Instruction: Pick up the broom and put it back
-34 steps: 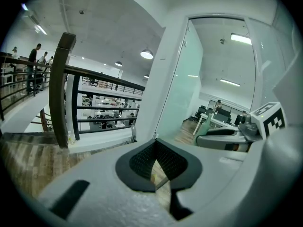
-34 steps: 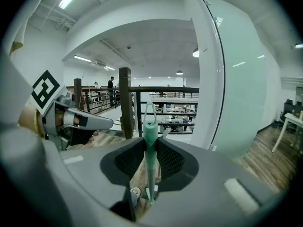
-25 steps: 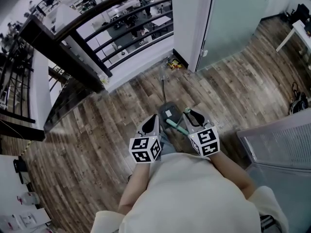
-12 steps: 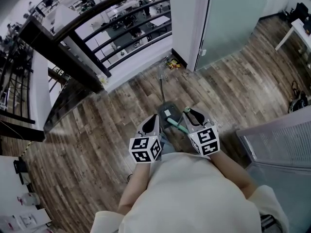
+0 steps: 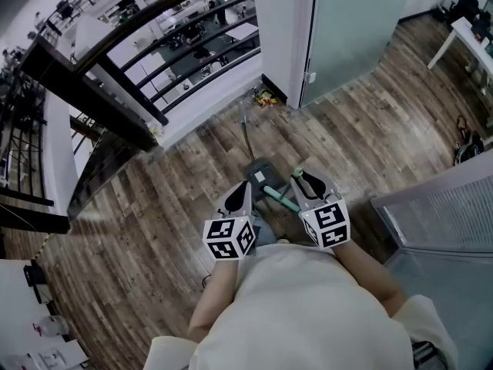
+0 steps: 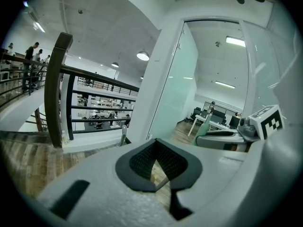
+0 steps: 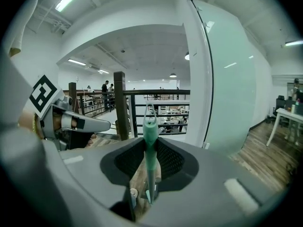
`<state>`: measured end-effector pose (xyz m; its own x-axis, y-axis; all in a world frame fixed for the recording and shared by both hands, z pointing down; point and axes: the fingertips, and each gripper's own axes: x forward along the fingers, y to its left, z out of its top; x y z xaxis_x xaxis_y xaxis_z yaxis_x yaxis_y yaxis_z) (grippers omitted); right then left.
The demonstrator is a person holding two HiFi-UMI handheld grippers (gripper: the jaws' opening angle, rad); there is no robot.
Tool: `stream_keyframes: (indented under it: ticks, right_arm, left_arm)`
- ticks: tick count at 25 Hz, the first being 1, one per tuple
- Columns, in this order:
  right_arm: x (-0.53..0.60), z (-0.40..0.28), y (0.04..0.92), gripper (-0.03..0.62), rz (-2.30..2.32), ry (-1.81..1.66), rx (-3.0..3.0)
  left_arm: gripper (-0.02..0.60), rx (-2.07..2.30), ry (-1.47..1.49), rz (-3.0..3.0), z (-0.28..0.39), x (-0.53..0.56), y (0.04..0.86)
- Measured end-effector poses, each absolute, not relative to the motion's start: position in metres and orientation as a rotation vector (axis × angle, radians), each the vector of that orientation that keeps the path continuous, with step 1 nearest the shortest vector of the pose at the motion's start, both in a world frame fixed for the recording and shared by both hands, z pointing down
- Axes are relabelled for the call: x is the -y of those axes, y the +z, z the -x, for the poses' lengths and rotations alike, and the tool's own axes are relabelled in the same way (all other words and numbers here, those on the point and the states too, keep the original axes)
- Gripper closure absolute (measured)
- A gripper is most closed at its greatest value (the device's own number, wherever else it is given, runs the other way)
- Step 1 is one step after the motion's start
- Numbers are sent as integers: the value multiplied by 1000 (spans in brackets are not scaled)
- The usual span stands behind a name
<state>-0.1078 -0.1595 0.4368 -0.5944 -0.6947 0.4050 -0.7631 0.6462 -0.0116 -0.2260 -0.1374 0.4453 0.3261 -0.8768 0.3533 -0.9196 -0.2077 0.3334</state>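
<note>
The broom's green handle (image 5: 280,202) lies slanted across my right gripper (image 5: 303,180), which is shut on it. In the right gripper view the green handle (image 7: 150,141) stands up between the dark pads (image 7: 173,162); the broom's head is hidden. A grey dustpan (image 5: 258,177) with a thin metal pole (image 5: 247,133) stands on the wood floor just ahead of both grippers. My left gripper (image 5: 243,188) hovers beside the dustpan, its jaws drawn together with nothing gripped. In the left gripper view (image 6: 158,167), the pole's top (image 6: 124,136) shows beyond the jaws.
A dark railing (image 5: 100,91) runs along the left over a lower floor. A white pillar (image 5: 281,29) and a frosted glass door (image 5: 347,29) stand ahead. Small packets (image 5: 263,97) lie at the pillar's foot. A ribbed grey panel (image 5: 439,222) is at the right.
The floor, railing, dustpan and door have slid slightly left in the head view as I moved. Both grippers keep their pose, and the green handle stays in the right one.
</note>
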Motion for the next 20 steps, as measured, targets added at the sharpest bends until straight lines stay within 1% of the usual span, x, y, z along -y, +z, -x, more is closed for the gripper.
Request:
stream_keyframes:
  ticks: [11,20]
  right_arm:
    - [140,71,429,502,-1327,307,2461]
    - [121,38,420,502,-1586,343,2327]
  left_arm:
    - [575,1389,175,-2244,177,141,447]
    - [575,1150,237,-2397,139,148,437]
